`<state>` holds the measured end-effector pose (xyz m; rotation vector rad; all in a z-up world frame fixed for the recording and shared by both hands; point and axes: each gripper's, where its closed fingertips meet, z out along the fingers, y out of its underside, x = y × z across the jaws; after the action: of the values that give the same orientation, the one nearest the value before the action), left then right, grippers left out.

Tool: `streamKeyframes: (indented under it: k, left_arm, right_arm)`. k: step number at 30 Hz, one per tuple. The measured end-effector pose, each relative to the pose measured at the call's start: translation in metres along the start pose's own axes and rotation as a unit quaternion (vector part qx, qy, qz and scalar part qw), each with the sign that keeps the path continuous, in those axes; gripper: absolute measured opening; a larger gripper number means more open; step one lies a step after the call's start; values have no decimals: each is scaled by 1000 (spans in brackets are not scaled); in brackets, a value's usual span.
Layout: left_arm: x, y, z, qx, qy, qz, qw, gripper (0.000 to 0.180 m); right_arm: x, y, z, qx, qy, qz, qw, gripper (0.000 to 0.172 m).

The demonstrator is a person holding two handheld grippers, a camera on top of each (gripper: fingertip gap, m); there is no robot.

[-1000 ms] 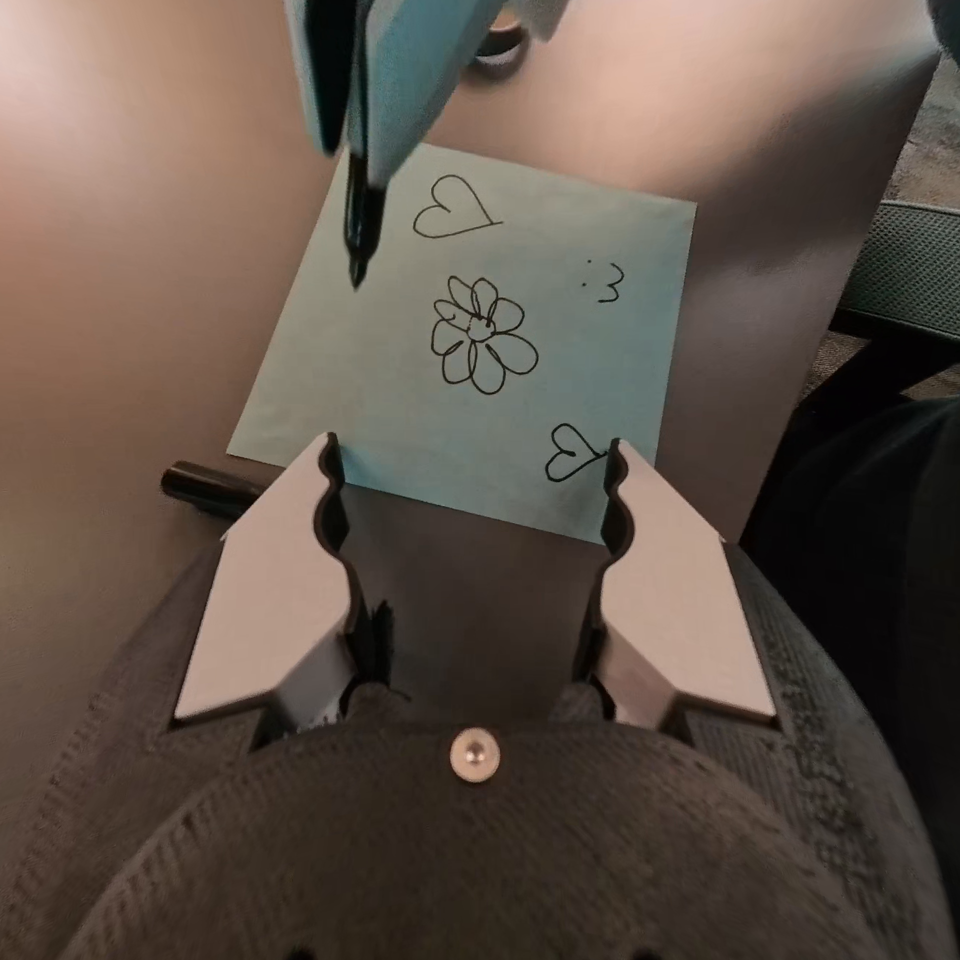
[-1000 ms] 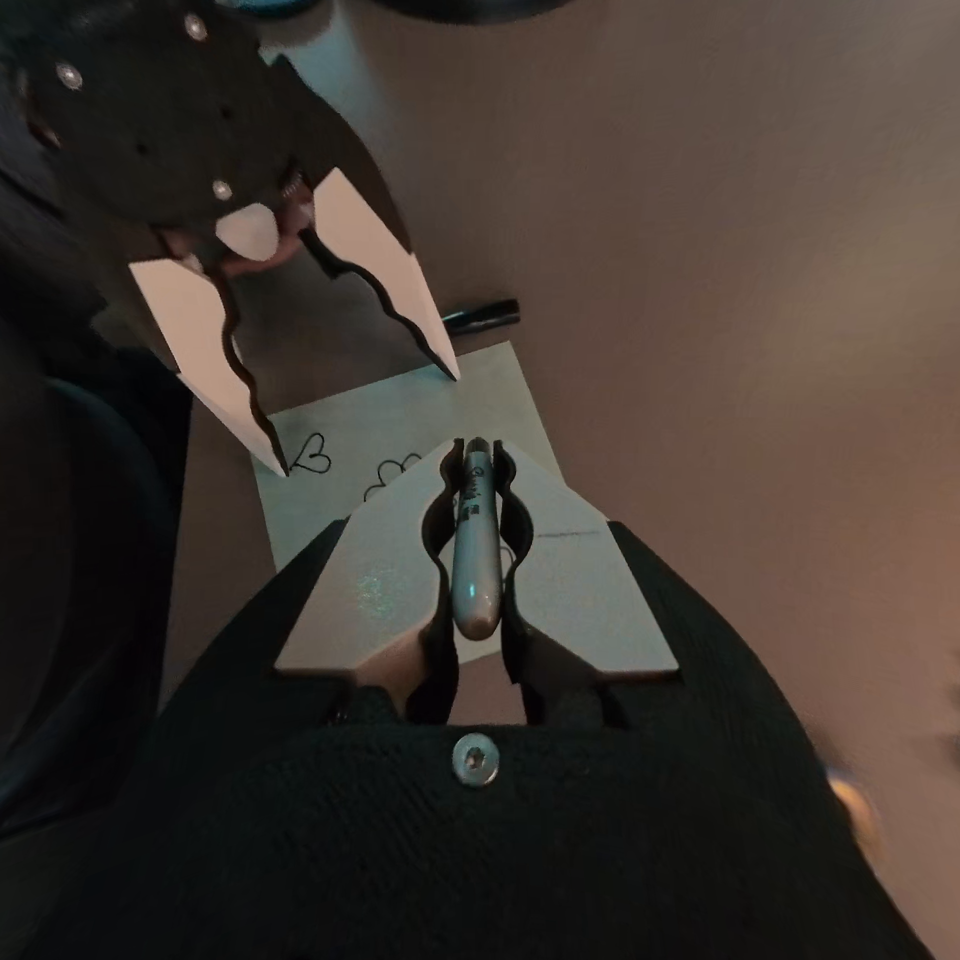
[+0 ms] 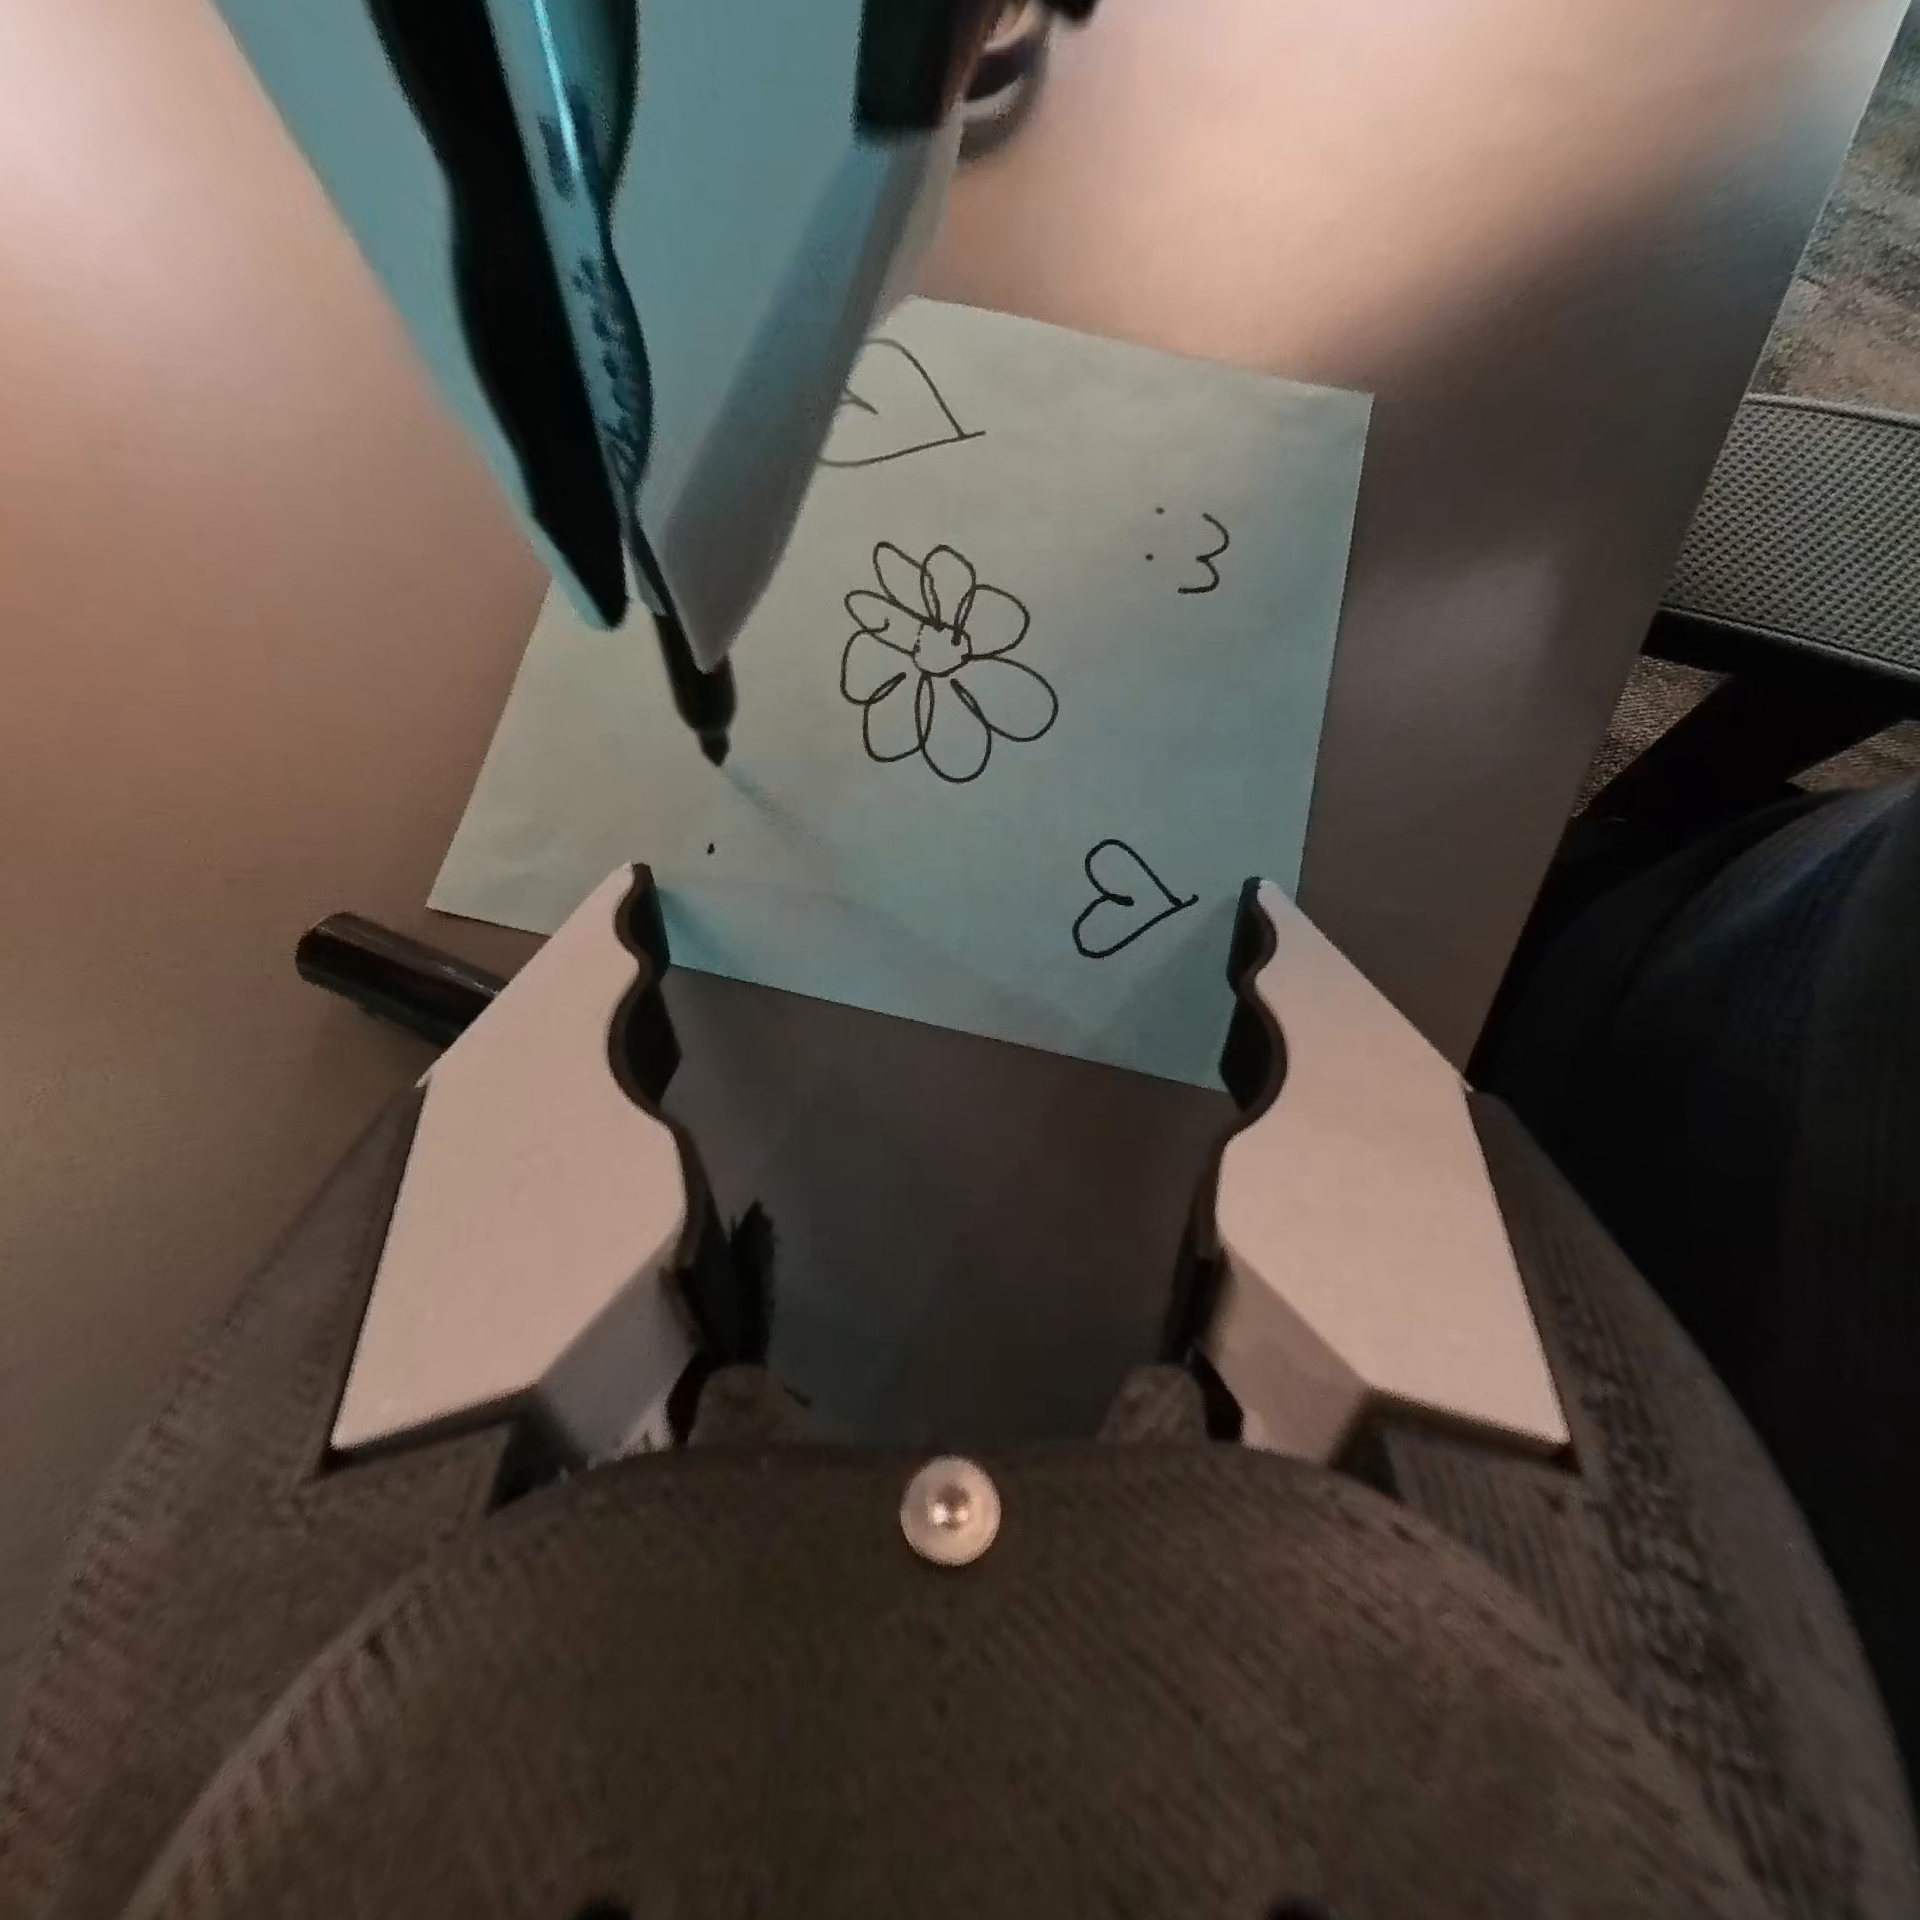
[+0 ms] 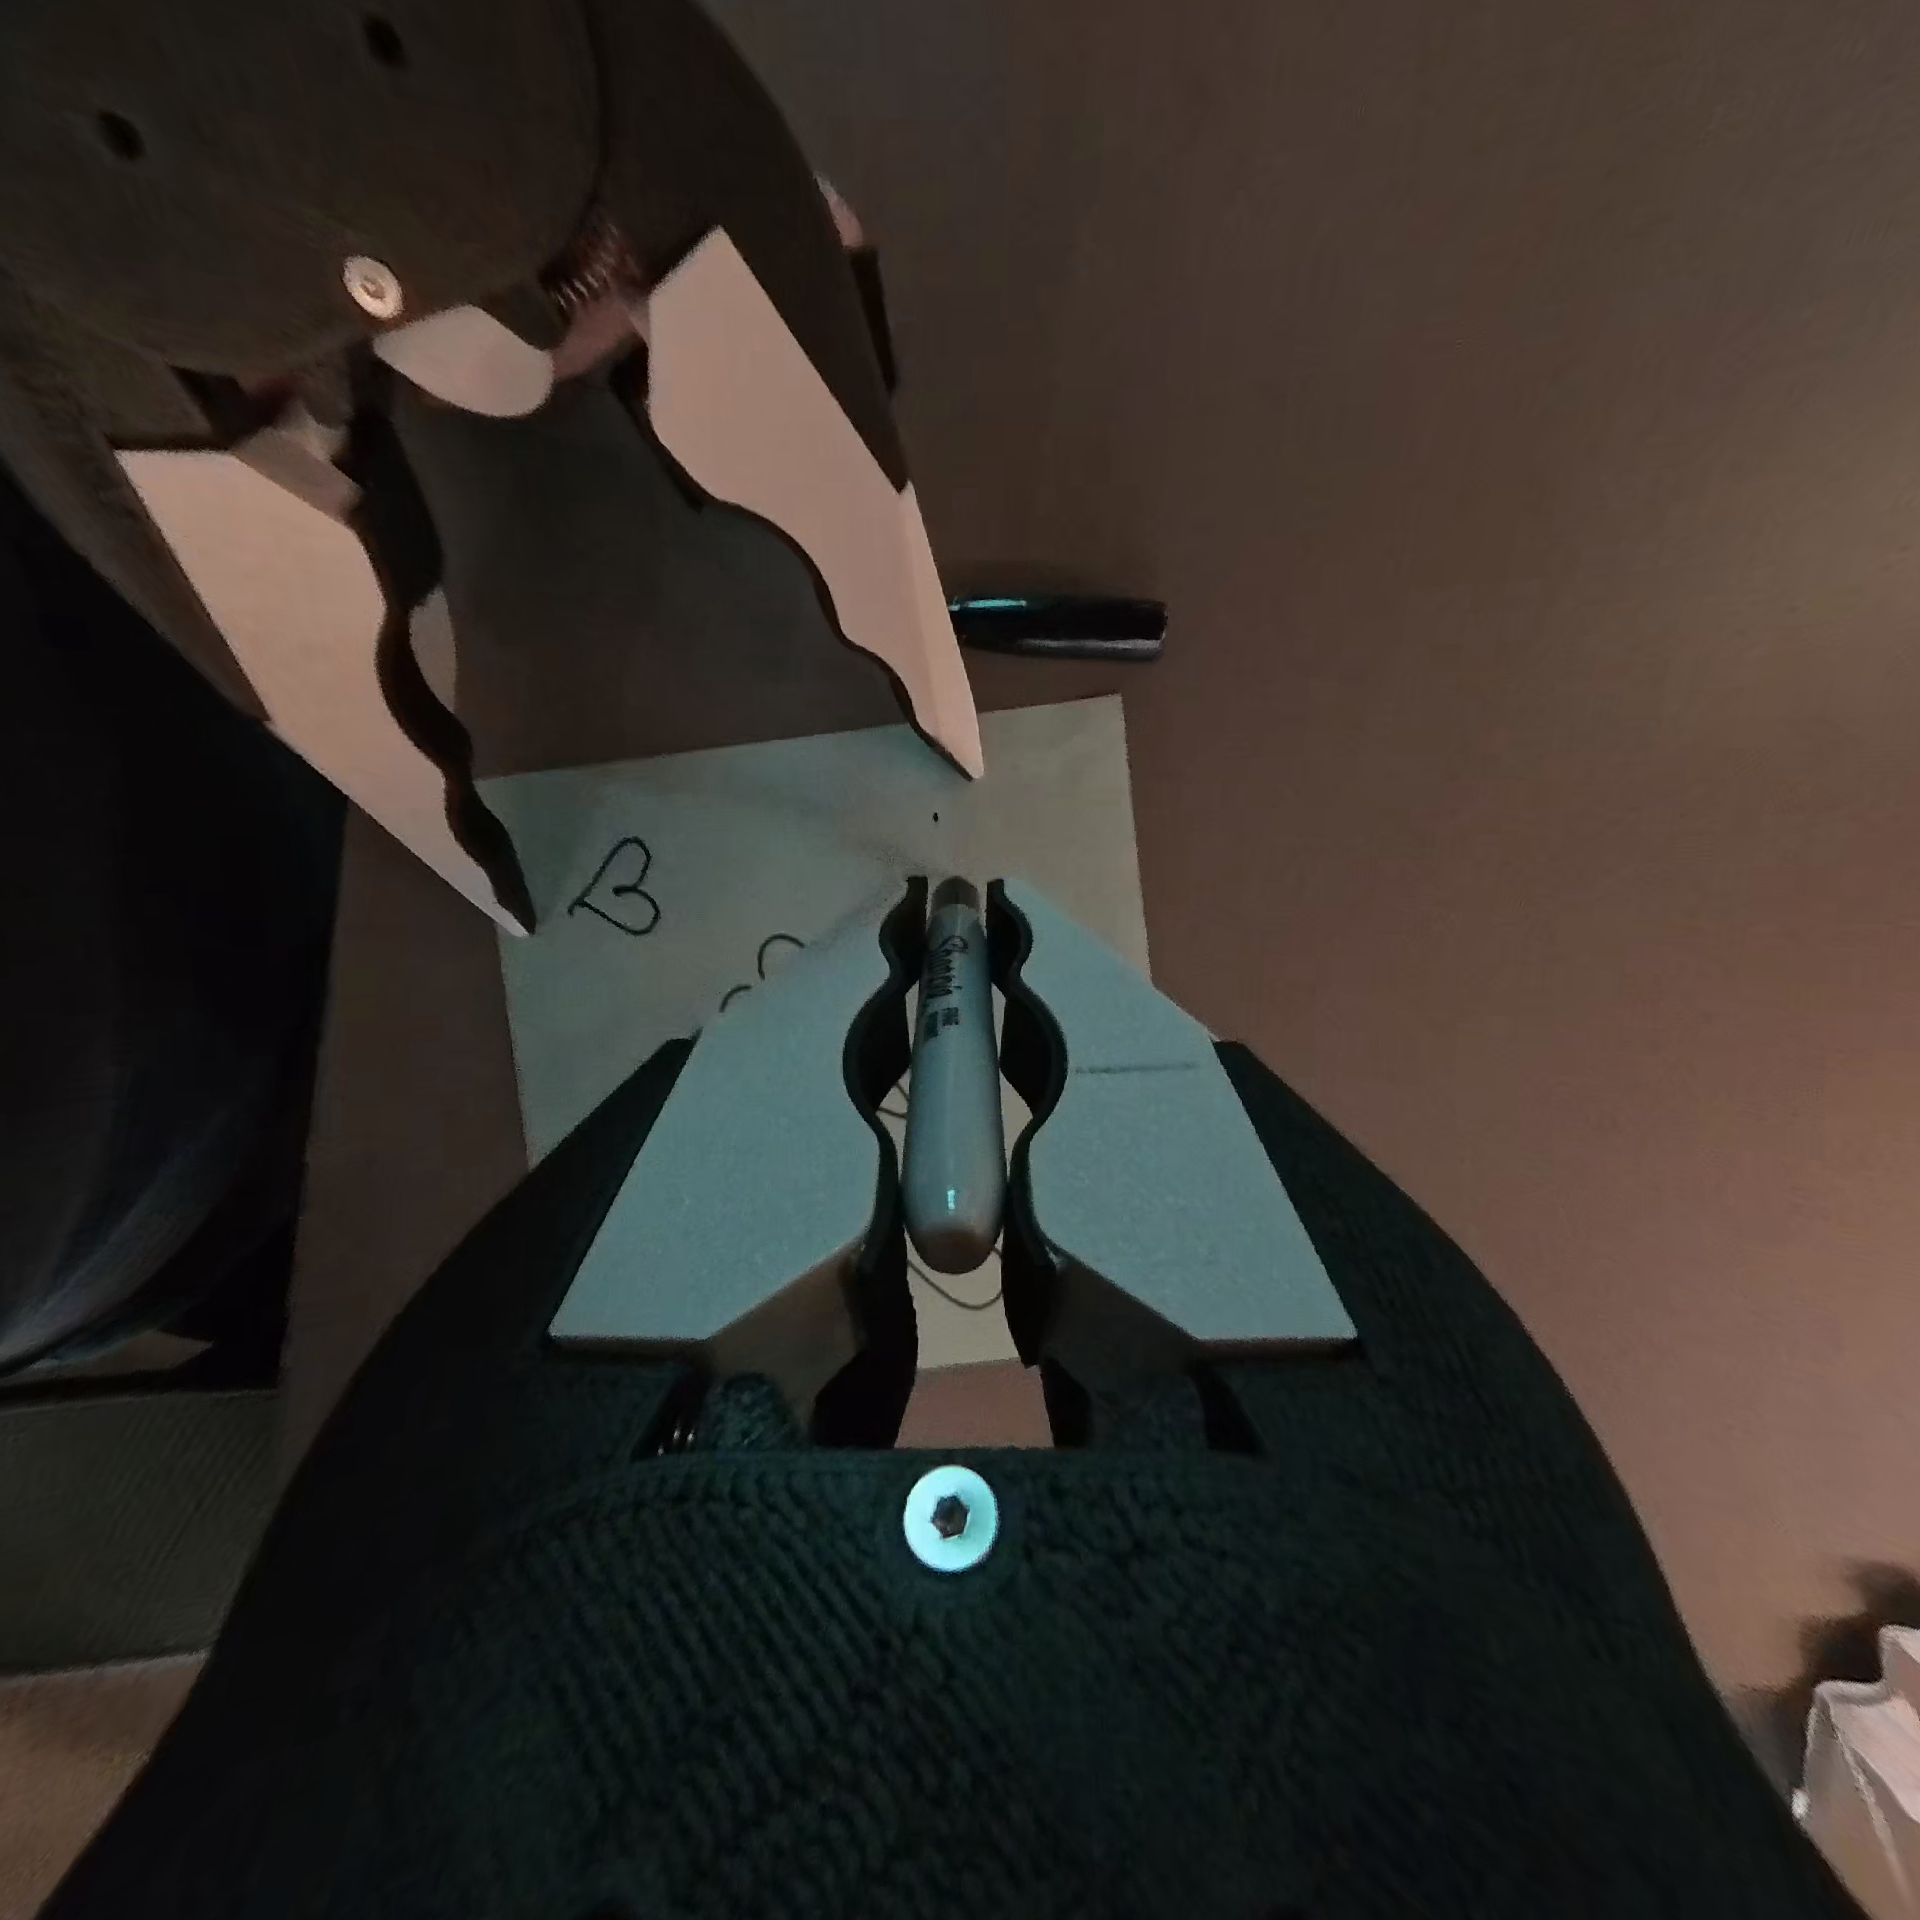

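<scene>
Just marker [image 4: 951,1049] between right gripper [image 4: 953,894] pads

A: Left gripper [image 3: 945,894] body: dark grey, ribbed surface, one round silver screw [image 3: 949,1509] at centre. Fingers [image 3: 540,1132] pale, flat-faced and wedge-shaped, with wavy black pads on the inner edges.

B: Right gripper [image 4: 951,894]: same build, black ribbed body, hex-socket screw [image 4: 951,1523], pale fingers [image 4: 1153,1132], scalloped black pads.
</scene>
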<state>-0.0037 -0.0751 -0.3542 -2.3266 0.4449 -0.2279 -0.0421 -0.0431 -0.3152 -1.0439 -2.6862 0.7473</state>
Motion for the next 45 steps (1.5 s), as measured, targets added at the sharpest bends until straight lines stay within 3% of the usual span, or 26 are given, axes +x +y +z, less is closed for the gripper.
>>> streamKeyframes:
  k: [10, 23, 32, 45]
  left_arm:
    - [0, 0, 0, 6, 0, 0, 1000, 107]
    - [0, -1, 0, 12, 1, 0, 1000, 106]
    - [0, -1, 0, 13, 1, -1, 1000, 106]
    - [0, -1, 0, 15, 1, -1, 1000, 107]
  right_arm:
    - [-14, -20, 6, 9, -25, -28, 999, 8]
    - [-5, 7, -4, -24, -7, -3, 1000, 8]
    - [-16, -16, 7, 5, -24, -27, 999, 8]
    - [-22, -12, 7, -5, -32, -33, 999, 8]
